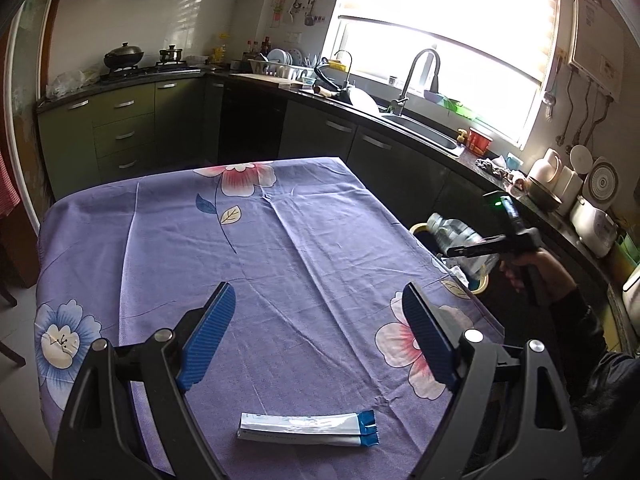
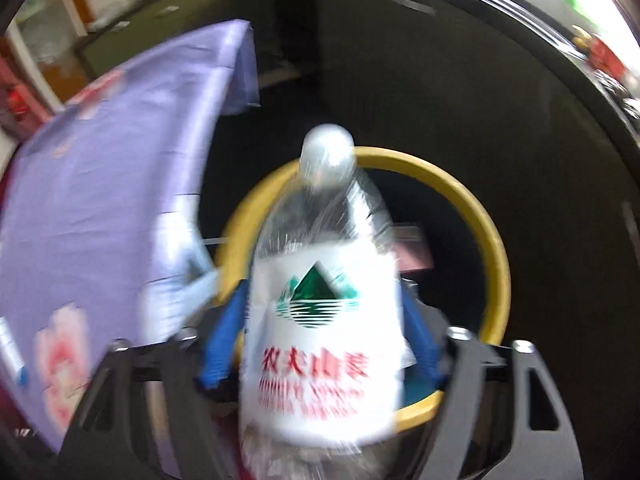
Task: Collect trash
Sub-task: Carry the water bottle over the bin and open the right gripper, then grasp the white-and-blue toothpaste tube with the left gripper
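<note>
My right gripper (image 2: 320,304) is shut on a clear plastic water bottle (image 2: 320,320) with a white label, and holds it over the yellow-rimmed trash bin (image 2: 496,248) beside the table. The left wrist view shows that gripper (image 1: 476,246) with the bottle (image 1: 452,232) above the bin (image 1: 482,284) past the table's right edge. My left gripper (image 1: 318,312) is open and empty above the purple flowered tablecloth (image 1: 240,248). A white and blue wrapper (image 1: 308,428) lies flat on the cloth just below it, near the front edge.
The bin (image 2: 416,256) holds some dark trash. Dark kitchen cabinets (image 1: 312,128) and a counter with a sink (image 1: 424,128) run behind and to the right of the table. A white scrap (image 2: 188,248) hangs at the table edge by the bin.
</note>
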A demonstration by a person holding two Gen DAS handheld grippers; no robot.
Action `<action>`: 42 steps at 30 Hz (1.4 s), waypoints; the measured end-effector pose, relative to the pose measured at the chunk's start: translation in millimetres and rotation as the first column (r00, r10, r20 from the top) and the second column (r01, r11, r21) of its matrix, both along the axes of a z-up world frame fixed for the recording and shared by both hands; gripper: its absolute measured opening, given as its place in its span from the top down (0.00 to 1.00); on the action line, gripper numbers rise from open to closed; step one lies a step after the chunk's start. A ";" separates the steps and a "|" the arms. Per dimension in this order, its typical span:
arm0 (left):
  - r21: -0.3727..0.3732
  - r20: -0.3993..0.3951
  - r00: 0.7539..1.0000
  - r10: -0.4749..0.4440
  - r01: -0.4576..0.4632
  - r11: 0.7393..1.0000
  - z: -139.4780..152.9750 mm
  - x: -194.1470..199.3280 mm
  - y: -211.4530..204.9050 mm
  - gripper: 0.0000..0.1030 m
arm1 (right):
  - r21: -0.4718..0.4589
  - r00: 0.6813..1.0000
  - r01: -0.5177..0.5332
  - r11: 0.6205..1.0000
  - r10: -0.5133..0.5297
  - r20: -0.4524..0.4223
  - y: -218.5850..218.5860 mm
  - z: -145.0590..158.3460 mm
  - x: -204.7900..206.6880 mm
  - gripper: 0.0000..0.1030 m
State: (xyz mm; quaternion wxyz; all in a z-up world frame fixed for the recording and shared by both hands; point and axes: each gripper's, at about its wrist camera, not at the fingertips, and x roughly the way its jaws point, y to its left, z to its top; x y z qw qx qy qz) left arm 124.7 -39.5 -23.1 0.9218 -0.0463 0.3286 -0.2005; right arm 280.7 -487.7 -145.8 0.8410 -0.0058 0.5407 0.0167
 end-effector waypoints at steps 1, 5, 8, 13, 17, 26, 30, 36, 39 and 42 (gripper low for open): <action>0.003 0.000 1.000 0.000 0.000 1.000 0.0 -0.3 -0.1 0.21 | -0.029 0.999 0.033 0.999 -0.033 0.012 -4.7 -2.2 0.8 0.18; 0.007 0.000 1.000 -0.003 0.003 1.000 0.2 1.1 0.8 0.21 | 0.016 0.993 0.105 0.994 -0.105 0.056 -22.5 6.2 -10.2 0.18; 0.002 -0.009 1.000 -0.010 0.010 1.000 -3.5 2.6 1.6 0.21 | -0.007 0.986 0.109 0.994 -0.107 0.126 -15.8 23.2 -37.8 0.17; -0.009 -0.036 0.998 -0.042 0.042 0.999 -11.6 3.4 1.8 0.21 | 0.073 0.974 0.093 0.993 -0.106 0.199 4.7 40.6 -86.4 0.16; -0.005 -0.051 0.991 -0.121 0.121 0.993 -17.9 -0.6 3.6 0.21 | 0.127 0.974 0.064 0.990 -0.090 0.209 22.8 45.0 -112.4 0.16; 0.164 -0.153 0.829 -0.539 0.559 0.813 -47.5 -18.4 -13.6 0.21 | 0.189 0.973 0.044 0.981 -0.085 0.217 40.8 52.2 -141.4 0.15; 0.208 -0.232 0.713 -0.661 0.701 0.683 -62.5 -15.6 -20.0 0.21 | 0.186 0.976 0.037 0.982 -0.075 0.205 56.1 53.8 -142.6 0.14; 0.266 -0.277 0.556 -0.784 0.828 0.493 -75.1 -3.3 -26.8 0.22 | 0.161 0.985 0.008 0.987 -0.036 0.167 82.8 54.3 -139.2 0.14; 0.281 -0.315 0.476 -0.821 0.873 0.398 -84.4 2.9 -36.0 0.22 | 0.147 0.988 0.004 0.989 -0.026 0.153 90.6 58.0 -137.5 0.14; 0.315 -0.349 0.411 -0.842 0.898 0.308 -98.2 1.6 -46.7 0.30 | 0.137 0.989 0.012 0.990 -0.032 0.144 92.7 62.6 -137.3 0.14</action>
